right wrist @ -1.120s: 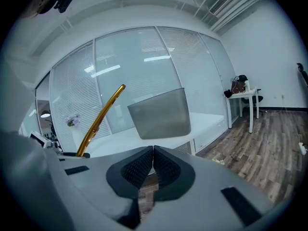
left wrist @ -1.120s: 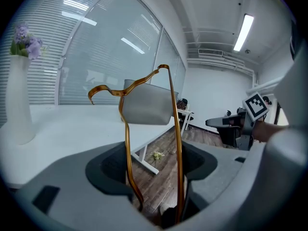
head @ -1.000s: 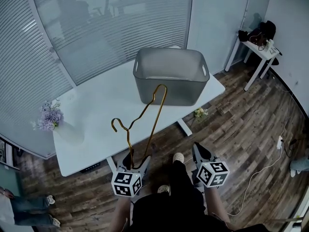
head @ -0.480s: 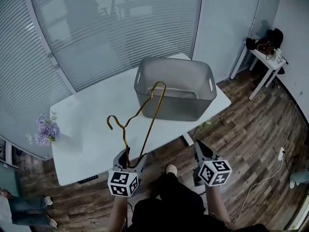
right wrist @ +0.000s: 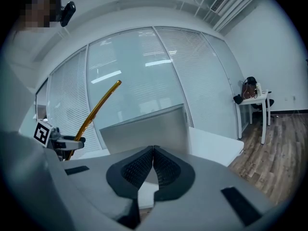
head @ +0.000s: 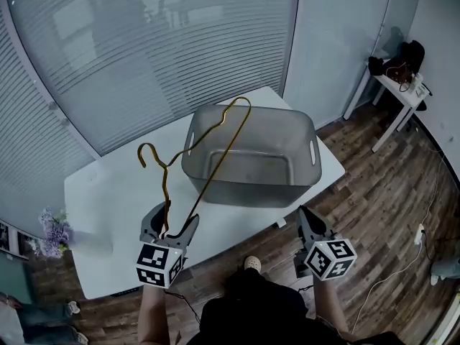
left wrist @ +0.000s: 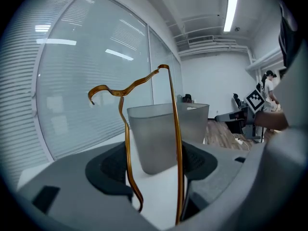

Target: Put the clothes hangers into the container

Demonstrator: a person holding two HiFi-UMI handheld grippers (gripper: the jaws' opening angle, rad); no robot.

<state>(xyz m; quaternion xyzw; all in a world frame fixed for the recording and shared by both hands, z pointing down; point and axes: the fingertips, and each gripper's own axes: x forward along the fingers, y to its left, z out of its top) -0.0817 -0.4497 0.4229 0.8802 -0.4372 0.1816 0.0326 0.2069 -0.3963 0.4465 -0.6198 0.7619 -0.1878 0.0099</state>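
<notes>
The left gripper (head: pixel 171 223) pinches the lower end of a gold wire clothes hanger (head: pixel 223 160), its jaws set wide, with one strand of the wire against each pad and the rest standing up and leaning away toward the far side. A second ago the hanger's top bend showed in front of the near wall of the grey container (head: pixel 244 189); now it is higher and farther on, at the container's far left rim, and the hook points left over the white table (head: pixel 122 192). The left gripper, which was then over the floor on the near side, is now above the table's near edge. In the left gripper view the hanger (left wrist: pixel 175 143) rises between the pads of the left gripper (left wrist: pixel 155 165) with the container (left wrist: pixel 154 134) straight beyond. The right gripper (head: pixel 307 221) has its jaws pressed together on nothing and has come closer to the table's near right corner, to the right of the container. The flowers (head: pixel 54 232) stand at the table's near left.
</notes>
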